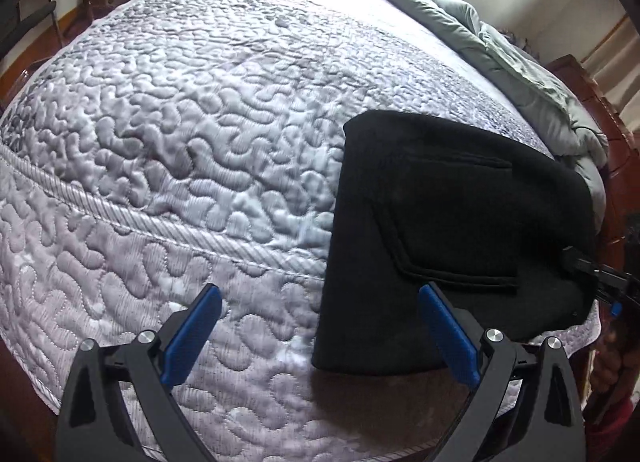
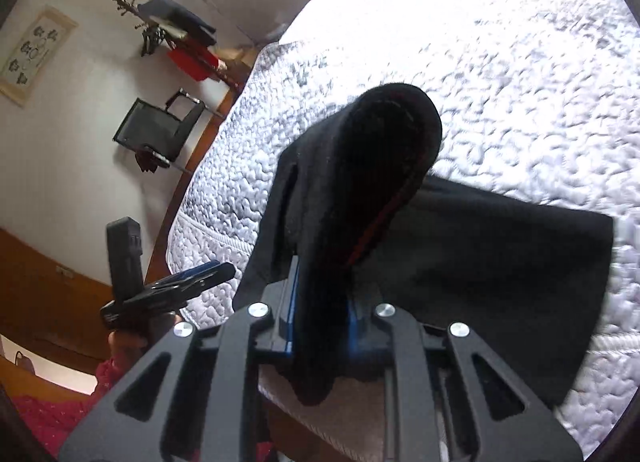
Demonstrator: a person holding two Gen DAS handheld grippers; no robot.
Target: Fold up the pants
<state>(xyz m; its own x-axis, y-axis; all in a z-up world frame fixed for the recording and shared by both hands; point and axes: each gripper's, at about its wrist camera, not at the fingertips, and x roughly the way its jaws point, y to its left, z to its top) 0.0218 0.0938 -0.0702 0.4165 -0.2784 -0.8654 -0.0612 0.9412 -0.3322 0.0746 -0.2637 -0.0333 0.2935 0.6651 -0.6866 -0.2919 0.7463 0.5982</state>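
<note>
Pants [image 1: 452, 229], black and folded into a flat bundle, lie on the quilted bedspread [image 1: 180, 133] near its front edge, with a crumpled grey duvet [image 1: 516, 61] beyond them along the far side. Your right gripper [image 2: 320, 318] has its blue pads clamped on a fold of the pants, and that fold stands up off the bundle in a dark hump. Your left gripper [image 1: 320, 326] hangs just above the bedspread beside the pants, jaws spread wide and holding nothing; one blue finger [image 1: 448, 334] overlaps the near corner of the bundle.
</note>
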